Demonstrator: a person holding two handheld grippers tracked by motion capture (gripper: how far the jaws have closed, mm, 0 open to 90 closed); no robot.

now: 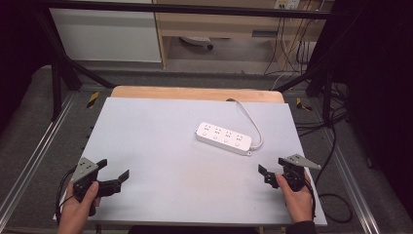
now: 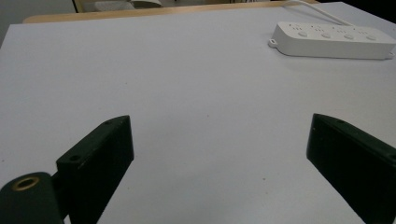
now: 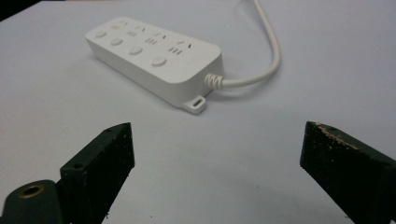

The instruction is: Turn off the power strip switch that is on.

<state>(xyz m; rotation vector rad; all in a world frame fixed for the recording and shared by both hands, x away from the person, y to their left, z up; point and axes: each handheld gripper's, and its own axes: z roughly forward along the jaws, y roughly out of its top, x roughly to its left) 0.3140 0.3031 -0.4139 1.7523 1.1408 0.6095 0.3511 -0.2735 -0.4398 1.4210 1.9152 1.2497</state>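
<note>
From above, on the high view, a pale grey desk [image 1: 160, 161] fills the middle of the scene, with a strip of bare wood showing along its far edge; a white power strip [image 1: 223, 138] with four sockets lies flat on the desk, right of centre and toward the far side, set at a slant; its white cable [image 1: 253, 122] curls from the strip's right end back over the far edge of the desk; the left tool [image 1: 113, 173] sits near the front left corner, held in a hand [image 1: 78, 209] that enters from the bottom, its jaws spread wide with nothing between them; the right tool [image 1: 267, 174] sits near the front right corner in the other hand [image 1: 298, 197], well apart from the power strip. Along the left gripper view, the left tool [image 2: 219, 154] shows two black jaws standing far apart over bare desk [image 2: 187, 84], gripping nothing; the power strip [image 2: 334, 39] lies far off at the upper right. Along the right gripper view, the right tool [image 3: 217, 154] likewise has its jaws spread wide and empty; the power strip [image 3: 154, 58] lies near, just beyond the jaws and clear of them, its cable [image 3: 268, 51] looping away to the upper right from the end nearest the camera.
</note>
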